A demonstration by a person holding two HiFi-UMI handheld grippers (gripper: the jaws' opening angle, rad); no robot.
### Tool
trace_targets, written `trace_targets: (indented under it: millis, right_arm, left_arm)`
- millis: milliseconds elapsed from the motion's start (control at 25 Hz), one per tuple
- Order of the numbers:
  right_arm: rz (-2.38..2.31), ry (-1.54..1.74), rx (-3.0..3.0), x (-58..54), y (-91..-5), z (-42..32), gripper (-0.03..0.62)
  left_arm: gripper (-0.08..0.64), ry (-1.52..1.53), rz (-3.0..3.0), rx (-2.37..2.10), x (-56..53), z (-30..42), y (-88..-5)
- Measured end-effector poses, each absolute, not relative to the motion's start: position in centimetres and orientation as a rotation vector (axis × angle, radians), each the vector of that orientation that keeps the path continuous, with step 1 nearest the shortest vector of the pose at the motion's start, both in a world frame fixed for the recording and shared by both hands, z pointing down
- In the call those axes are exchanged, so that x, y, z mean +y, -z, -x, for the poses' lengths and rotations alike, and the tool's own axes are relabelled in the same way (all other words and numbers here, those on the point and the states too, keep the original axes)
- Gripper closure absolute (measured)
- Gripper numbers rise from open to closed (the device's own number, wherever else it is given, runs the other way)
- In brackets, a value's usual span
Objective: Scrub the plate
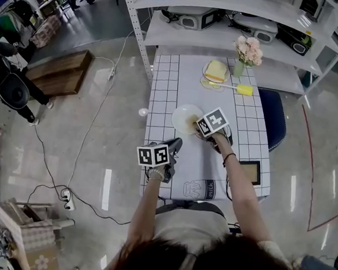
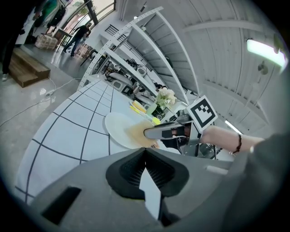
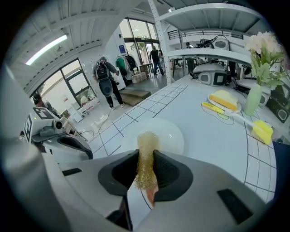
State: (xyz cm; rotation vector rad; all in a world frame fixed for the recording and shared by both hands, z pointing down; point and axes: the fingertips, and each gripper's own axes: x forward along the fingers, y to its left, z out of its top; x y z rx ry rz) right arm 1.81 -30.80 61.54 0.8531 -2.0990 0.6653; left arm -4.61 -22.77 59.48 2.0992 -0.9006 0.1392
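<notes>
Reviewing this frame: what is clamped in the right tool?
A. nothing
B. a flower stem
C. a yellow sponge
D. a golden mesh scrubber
D: the right gripper view shows the right tool shut on a golden mesh scrubber, with the white plate just beyond it.

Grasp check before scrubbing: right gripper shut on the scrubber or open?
Shut. The right gripper pinches the gold mesh scrubber between its jaws, tip over the white plate.

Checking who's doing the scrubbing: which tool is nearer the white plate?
Right. The right tool, gripping a golden mesh scrubber, is at the near edge of the round white plate; the left tool hangs short of it, nearer the person.
</notes>
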Motion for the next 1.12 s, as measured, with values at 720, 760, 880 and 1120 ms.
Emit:
trace_targets:
  millis: [720,760,880,1120]
  right_arm:
    - [-0.751,-0.675,-2.143,-29.5,-61.9,0.8,0.518]
    - [-0.748,-0.676,-2.145,-29.5,-61.9,0.9,0.518]
    - [-0.734,-0.678,-2.154,-29.5,-61.9,1.4,0.518]
    - [-0.709,-0.688,-2.174,-29.7,-62.0,2.3,0.518]
  left_arm:
    - [0.549,-0.129,-2.09,-0.918,-22.4,4.9,-59.6]
    - [0.549,-0.129,-2.089,-0.919,-22.4,4.9,-59.6]
    - [0.549,-0.127,-2.085,-0.925,-22.4,5.2,-59.7]
    - [0.549,-0.124,-2.074,-0.936,-22.4,5.6,-59.9]
